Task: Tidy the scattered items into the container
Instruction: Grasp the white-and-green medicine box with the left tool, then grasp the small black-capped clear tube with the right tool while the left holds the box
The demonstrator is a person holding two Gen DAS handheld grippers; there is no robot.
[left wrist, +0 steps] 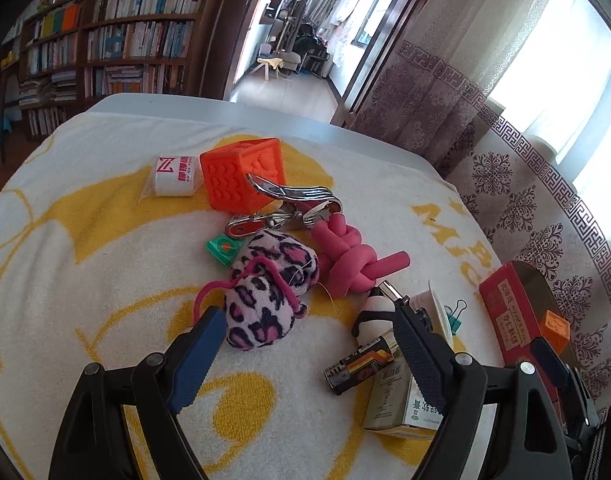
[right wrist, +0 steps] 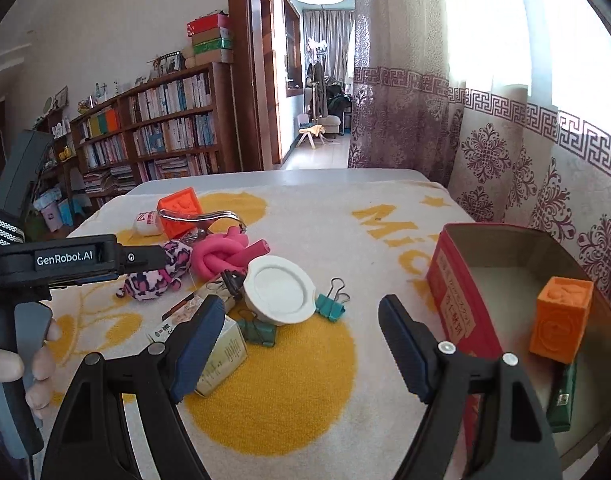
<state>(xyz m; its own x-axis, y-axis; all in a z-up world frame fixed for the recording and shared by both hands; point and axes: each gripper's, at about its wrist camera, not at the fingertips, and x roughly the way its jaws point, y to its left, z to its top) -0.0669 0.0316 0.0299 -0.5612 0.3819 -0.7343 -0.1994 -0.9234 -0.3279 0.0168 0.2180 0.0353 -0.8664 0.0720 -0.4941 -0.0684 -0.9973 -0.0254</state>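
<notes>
A red box point(right wrist: 457, 300) stands open at the right; it holds a small orange cube point(right wrist: 559, 322) and a dark green item point(right wrist: 563, 396). The box also shows in the left wrist view point(left wrist: 513, 308). My left gripper point(left wrist: 305, 324) is open, its fingers either side of a pink leopard plush point(left wrist: 265, 292) and a battery point(left wrist: 359, 364). My right gripper point(right wrist: 301, 320) is open and empty above the towel, left of the box. Scattered items: large orange cube point(left wrist: 241, 174), metal clip point(left wrist: 293, 204), pink knotted foam point(left wrist: 353, 258), white lid point(right wrist: 279, 290), teal binder clip point(right wrist: 331, 304).
A white and yellow towel point(right wrist: 289, 380) covers the table. A white tape roll point(left wrist: 173, 176), a green tag point(left wrist: 221, 250), a panda figure point(left wrist: 371, 314) and a small carton point(right wrist: 221, 352) also lie there. Curtains hang at the right. The left gripper's body point(right wrist: 65, 260) is at the left.
</notes>
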